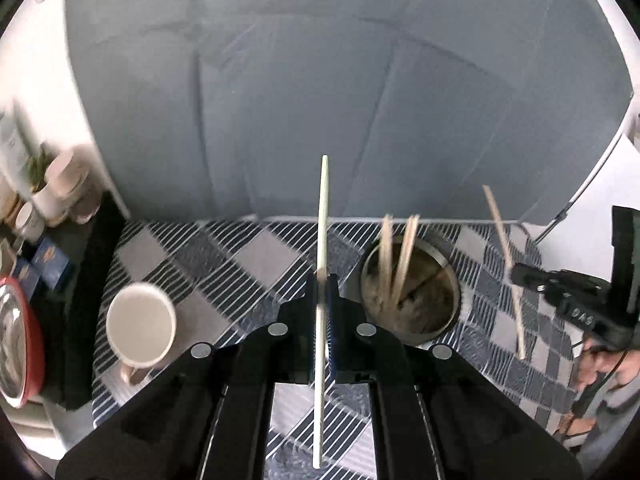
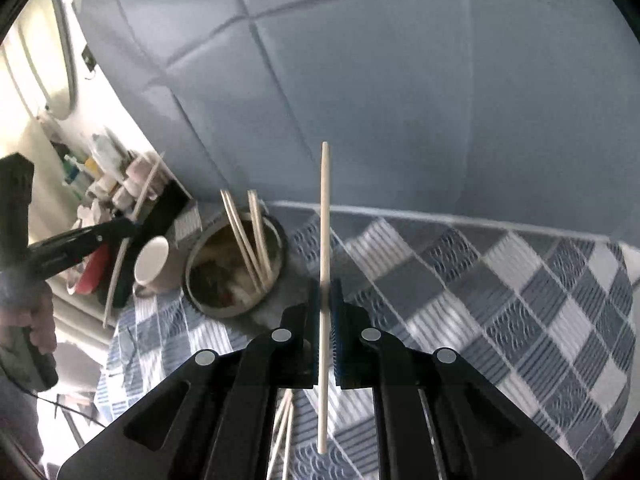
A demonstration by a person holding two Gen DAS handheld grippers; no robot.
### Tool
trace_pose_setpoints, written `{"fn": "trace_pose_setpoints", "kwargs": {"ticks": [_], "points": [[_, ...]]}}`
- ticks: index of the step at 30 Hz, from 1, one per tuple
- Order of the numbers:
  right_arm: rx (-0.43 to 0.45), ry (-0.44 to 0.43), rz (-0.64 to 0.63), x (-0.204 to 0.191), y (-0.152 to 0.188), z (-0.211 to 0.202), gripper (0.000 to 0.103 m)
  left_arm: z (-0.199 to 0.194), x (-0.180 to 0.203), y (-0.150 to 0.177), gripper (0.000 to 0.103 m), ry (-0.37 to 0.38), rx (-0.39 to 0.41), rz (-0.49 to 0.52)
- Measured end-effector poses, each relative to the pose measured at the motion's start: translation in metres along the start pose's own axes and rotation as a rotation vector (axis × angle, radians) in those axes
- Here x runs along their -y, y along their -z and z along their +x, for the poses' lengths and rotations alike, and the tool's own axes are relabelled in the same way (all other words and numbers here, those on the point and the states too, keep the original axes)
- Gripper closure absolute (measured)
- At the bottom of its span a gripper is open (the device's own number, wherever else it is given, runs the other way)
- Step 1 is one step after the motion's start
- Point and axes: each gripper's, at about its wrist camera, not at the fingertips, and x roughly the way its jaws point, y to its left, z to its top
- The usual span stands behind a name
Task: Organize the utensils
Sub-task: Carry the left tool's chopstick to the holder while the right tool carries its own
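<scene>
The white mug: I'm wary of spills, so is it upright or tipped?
Upright. The white mug stands on the checkered cloth with its round mouth facing up; nothing shows inside it.

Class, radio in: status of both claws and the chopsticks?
Left claw shut on one pale wooden chopstick. Right claw likewise. Round metal holder has chopsticks already. Nothing blocking.

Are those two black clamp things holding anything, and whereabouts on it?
Yes. The left tool pinches one pale wooden chopstick near its middle; the right tool grips another pale wooden chopstick, also near mid-length.
</scene>
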Motion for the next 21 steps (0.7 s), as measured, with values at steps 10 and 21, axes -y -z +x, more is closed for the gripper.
{"fn": "trace_pose_setpoints", "kwargs": {"ticks": [10,21], "points": [[0.046,-0.033,-0.053,-0.036,-0.052,0.021,0.098,0.033,0.024,-0.041,0.098,0.078,0.010,-0.025],[0.166,-0.221,-0.023,-0.044,-0.063,0.046,0.098,0.063,0.020,-0.045,0.098,0.155,0.129,-0.093]]}}
